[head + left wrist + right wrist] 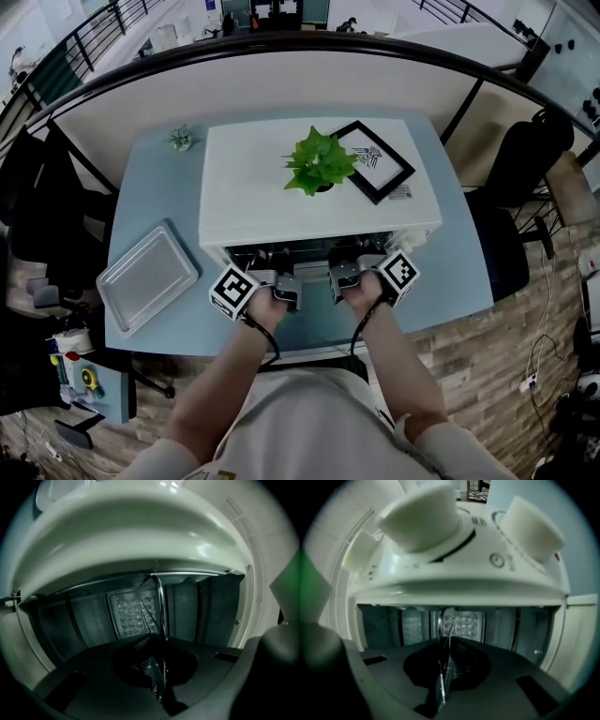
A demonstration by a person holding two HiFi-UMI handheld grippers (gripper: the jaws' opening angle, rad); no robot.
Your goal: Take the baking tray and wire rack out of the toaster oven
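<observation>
Both grippers reach level into the open mouth of the white toaster oven [281, 187], side by side and a little apart. The left gripper [284, 281] has its jaws pressed together, and its own view shows the left gripper [157, 641] pinching a thin metal rod of the wire rack [160, 602]. The rod passes straight through the seam between the two dark pads and runs on ahead of the fingertips towards the oven's back wall. The right gripper [345, 277] is closed in the same way. In its own view the right gripper [446, 641] has its pads meeting on a slim bright wire of the wire rack [441, 684], which shows in the seam and again just beyond the tips. The rack lies inside the oven cavity, directly ahead of both grippers and caught at its near edge by each. Above the right gripper's jaws sit the oven's two white knobs [423, 515]. The baking tray [147, 275] lies flat on the blue table [450, 244], outside the oven and well off to the far side of the left gripper, touched by neither. Beyond both grippers, a green plant [319, 161] and a black picture frame [375, 159] rest on the oven's top.
</observation>
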